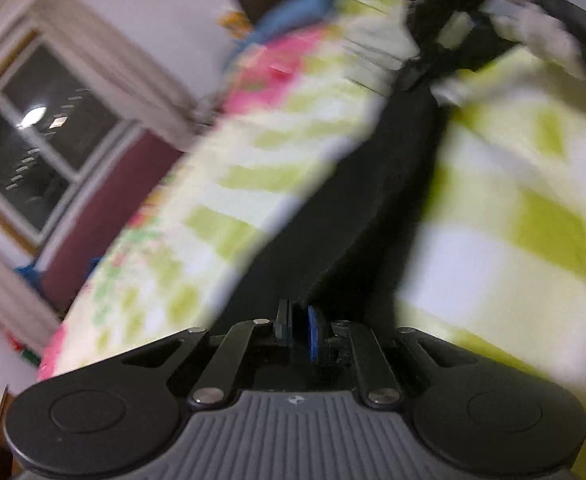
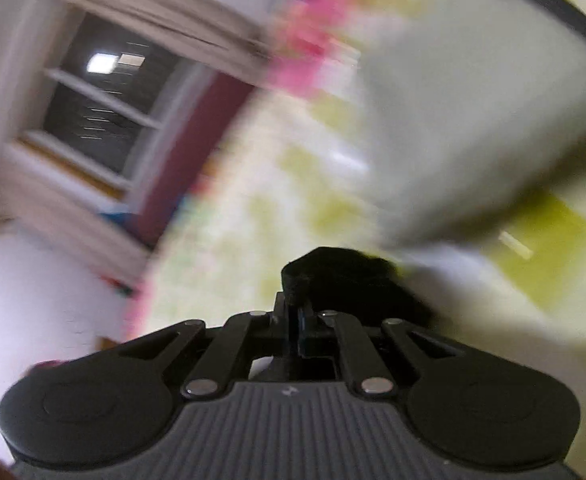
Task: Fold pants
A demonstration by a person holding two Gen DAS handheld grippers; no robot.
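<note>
The black pants hang stretched in a long band from my left gripper up toward the top right of the left wrist view, above a bed with a white, lime and pink sheet. My left gripper is shut on the pants' edge. In the right wrist view my right gripper is shut on a bunched black corner of the pants, held over the same sheet. Both views are motion-blurred.
A window with pale curtains and a maroon wall strip lie left of the bed. A blurred grey shape crosses the upper right of the right wrist view. A blue item sits at the bed's far end.
</note>
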